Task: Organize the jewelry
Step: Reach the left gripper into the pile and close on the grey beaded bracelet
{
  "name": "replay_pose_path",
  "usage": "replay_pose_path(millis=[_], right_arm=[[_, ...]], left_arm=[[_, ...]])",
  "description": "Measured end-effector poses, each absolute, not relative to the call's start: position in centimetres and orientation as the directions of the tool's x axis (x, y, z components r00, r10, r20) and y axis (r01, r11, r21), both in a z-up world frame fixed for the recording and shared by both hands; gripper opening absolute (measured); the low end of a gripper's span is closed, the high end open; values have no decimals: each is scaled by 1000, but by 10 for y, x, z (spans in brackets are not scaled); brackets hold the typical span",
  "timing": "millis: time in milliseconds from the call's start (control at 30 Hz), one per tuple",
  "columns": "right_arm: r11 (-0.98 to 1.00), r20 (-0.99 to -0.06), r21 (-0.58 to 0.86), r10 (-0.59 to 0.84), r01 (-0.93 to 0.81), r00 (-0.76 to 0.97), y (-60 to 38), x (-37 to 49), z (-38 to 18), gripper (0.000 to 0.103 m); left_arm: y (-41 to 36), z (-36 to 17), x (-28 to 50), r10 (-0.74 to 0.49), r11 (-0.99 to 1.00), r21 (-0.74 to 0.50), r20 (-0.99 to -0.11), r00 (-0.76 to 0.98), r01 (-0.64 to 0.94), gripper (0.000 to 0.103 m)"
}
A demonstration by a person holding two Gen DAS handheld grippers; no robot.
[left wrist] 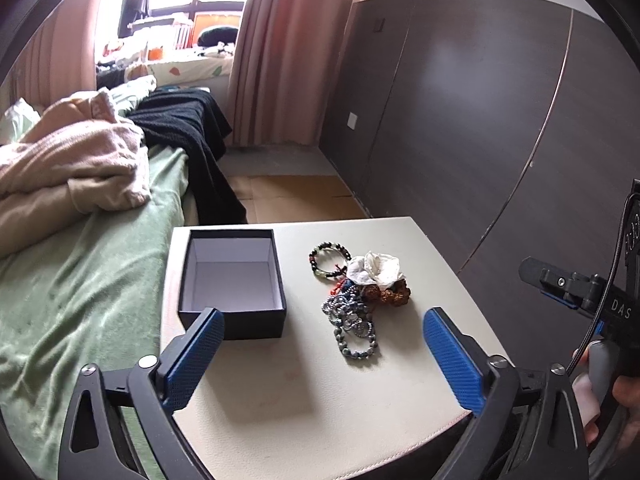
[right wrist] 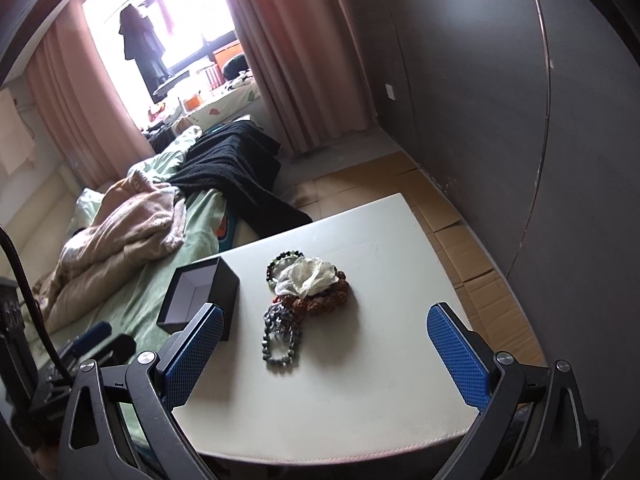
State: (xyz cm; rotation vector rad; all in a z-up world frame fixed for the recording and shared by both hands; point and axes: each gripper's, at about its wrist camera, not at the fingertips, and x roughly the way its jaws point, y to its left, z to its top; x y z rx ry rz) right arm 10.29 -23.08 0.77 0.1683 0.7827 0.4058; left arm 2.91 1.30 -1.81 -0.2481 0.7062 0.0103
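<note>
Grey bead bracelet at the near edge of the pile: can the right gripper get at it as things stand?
Probably yes. The right gripper has open, empty jaws, the grey bead bracelet lies ahead between them, and only bare table lies before it; the box sits aside.

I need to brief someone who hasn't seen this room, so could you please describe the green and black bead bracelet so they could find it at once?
On the pale table beside the bed, a heap of jewelry lies right of the open dark box. The bracelet sits at the heap's far edge, left of the white fabric flower. It alone forms an open ring, apart from the tangled grey strands.
</note>
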Motion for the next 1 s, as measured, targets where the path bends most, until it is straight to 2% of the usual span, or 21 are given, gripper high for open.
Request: replay_pose_path(millis=[267,400,533,800,933,1000], right_arm=[[906,-685,365,418,-216,597,-237,126,-8,102],[906,-709,382,413,-181,571,-243,136,-17,101],[897,-712,417,422,-144,561,-249,145,-24,100],[858,-717,504,479,-97,506,-252,164,-40,100],[851,-715,518,487,-86,502,-254,167,-42,100],[848,-716,524,490,-81,498,-255,168,-43,100]], left_arm=[[5,-49,59,-116,969,-233,-719,685,-80,73],[-4,-64,71,-134,973,-225,-746,652,-58,72],[-13,-77,82,-149,974,-223,-764,628,-40,65],[-27,-110,106,-136,980,-191,-830,541,-48,41],[-28,-122,115,-117,983,-175,-841,529,-62,41],[-28,-127,119,-120,982,-180,-844,522,-64,37]])
